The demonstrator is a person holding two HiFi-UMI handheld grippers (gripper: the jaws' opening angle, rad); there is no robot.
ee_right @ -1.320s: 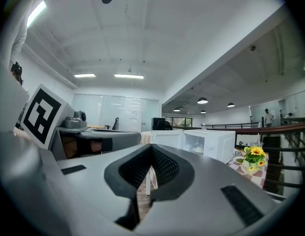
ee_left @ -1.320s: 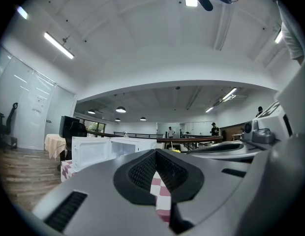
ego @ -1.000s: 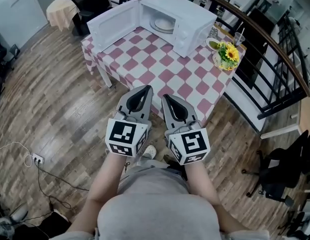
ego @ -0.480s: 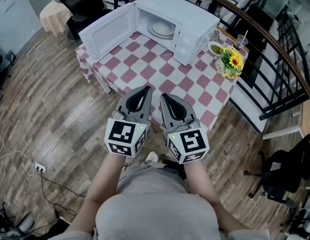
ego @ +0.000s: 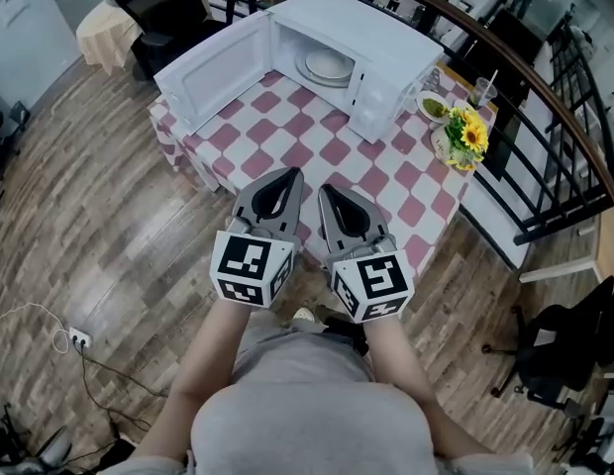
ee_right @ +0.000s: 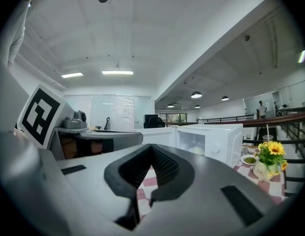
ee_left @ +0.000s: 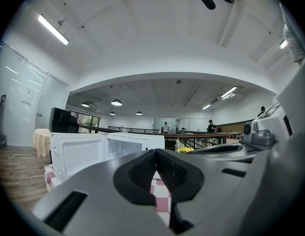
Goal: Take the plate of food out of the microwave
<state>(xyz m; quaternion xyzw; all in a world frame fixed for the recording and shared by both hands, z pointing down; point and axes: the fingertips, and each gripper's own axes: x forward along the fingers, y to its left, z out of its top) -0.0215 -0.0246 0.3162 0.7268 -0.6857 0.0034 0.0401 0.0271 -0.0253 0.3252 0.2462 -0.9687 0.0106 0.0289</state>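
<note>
The plate of food (ego: 328, 65) sits inside the white microwave (ego: 390, 40), pale and round on the oven floor; in the right gripper view it shows as a light mound (ee_right: 197, 150) within the lit cavity. The microwave door (ego: 212, 68) is swung wide open to the left. The oven stands at the far end of a table under a red-and-white checked cloth (ego: 332, 154). To the right of the microwave on the same cloth are a small dish with something green (ego: 433, 107), a clear cup with a straw (ego: 482, 91) and a pot of yellow flowers (ego: 467, 135). Both grippers hang side by side over the near edge of the table, well apart from the microwave and pointing toward it. The left gripper (ego: 290, 174) has its jaws pressed together at the tip with nothing between them, only the checked cloth showing through the gap behind the pads in its own view. The right gripper (ego: 325, 190) is likewise closed and empty, its pads meeting at the tip. Each carries a cube with black square markers at its rear, the left cube (ego: 251, 267) and the right cube (ego: 374, 285), near the person's forearms. Around the table lies wood-plank flooring (ego: 99, 226), with a dark curved railing (ego: 545, 87) behind the table, a small cloth-covered side table (ego: 107, 30) at the upper left, and a black office chair (ego: 557, 349) at the lower right.
</note>
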